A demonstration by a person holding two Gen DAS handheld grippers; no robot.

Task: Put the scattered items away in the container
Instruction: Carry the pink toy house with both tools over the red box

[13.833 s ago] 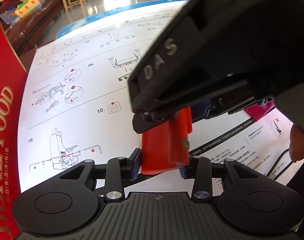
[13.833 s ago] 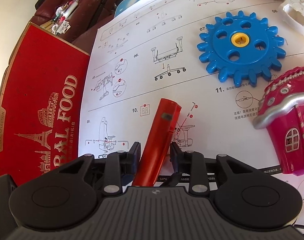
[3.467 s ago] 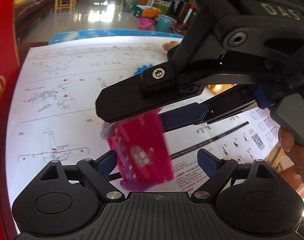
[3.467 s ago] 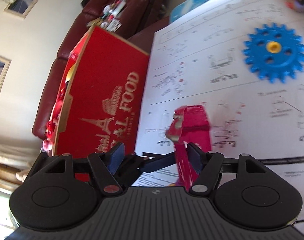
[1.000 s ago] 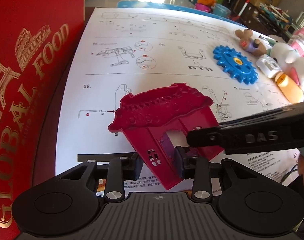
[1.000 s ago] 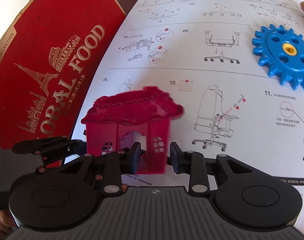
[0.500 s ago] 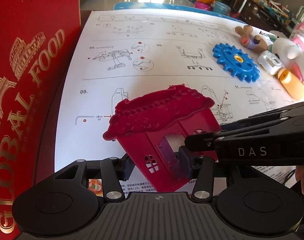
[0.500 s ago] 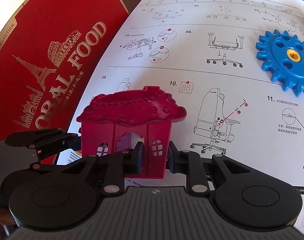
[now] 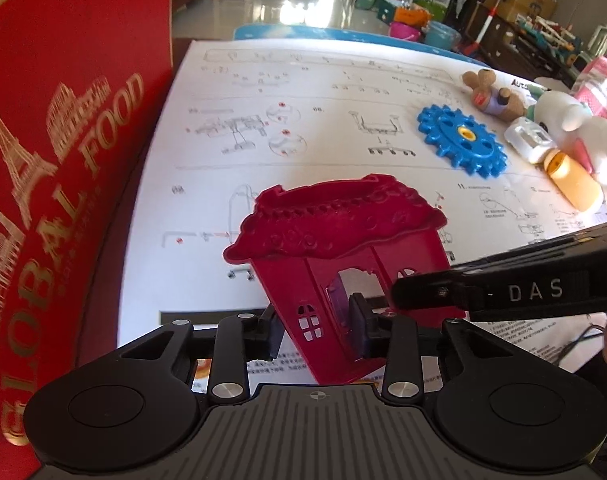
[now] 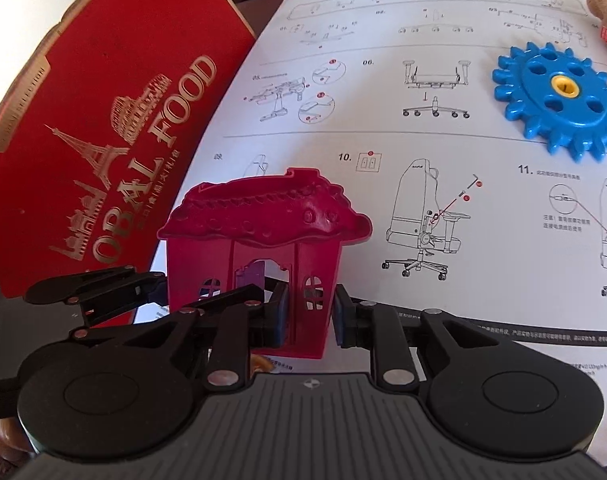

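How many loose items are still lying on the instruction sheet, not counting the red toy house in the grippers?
5, all at the far right: blue gear, small teddy bear behind it, white plush, clear white case, orange bottle. More may lie beyond the frame's right edge.

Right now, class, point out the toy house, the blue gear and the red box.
toy house (image 9: 335,216): left wrist view, on its roof.
blue gear (image 10: 559,96): right wrist view, on its blue disc beside the yellow hub.
red box (image 9: 63,128): left wrist view, on its printed side.
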